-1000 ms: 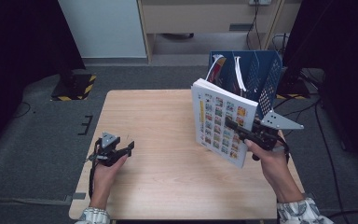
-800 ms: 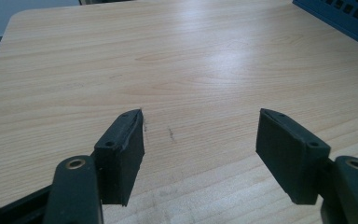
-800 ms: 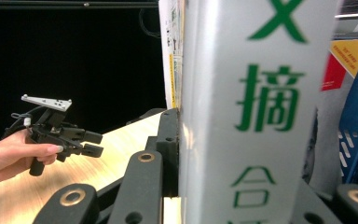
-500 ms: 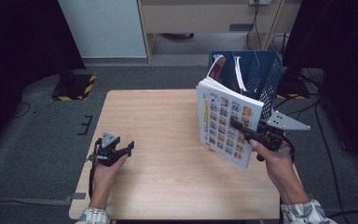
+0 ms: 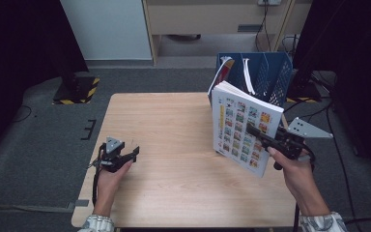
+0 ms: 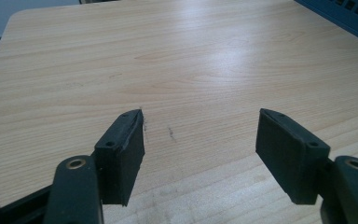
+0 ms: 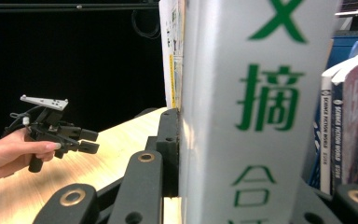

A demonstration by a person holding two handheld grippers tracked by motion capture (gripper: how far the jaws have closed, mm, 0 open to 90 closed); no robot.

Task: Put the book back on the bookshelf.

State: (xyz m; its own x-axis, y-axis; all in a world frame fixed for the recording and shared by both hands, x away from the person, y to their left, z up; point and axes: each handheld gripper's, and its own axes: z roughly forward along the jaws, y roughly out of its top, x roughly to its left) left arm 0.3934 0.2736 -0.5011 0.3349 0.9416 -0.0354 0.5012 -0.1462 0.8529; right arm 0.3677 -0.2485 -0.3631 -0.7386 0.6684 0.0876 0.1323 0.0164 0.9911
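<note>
Nearest to the person, the left tongs (image 5: pixel 134 153) rest low at the left part of the wooden worktop (image 5: pixel 174 145), in the left hand (image 5: pixel 110 169). Their jaws stand apart with nothing between them; in the left gripper view only bare wood lies between the two black pads (image 6: pixel 121 156).

Farther to the right, the right tongs (image 5: pixel 256 134) are held by the right hand (image 5: pixel 294 169) and are closed on a thick book (image 5: pixel 244 128). The book stands upright, a little tilted, above the right side of the worktop, its cover of small coloured pictures facing the person. In the right gripper view the left pad (image 7: pixel 168 149) presses flat against the book's side, and the white spine with green characters (image 7: pixel 261 102) rises between the jaws.

Just behind the book stands a blue mesh file rack (image 5: pixel 275 72) at the far right corner of the worktop, with other books (image 5: pixel 224 72) inside it.
</note>
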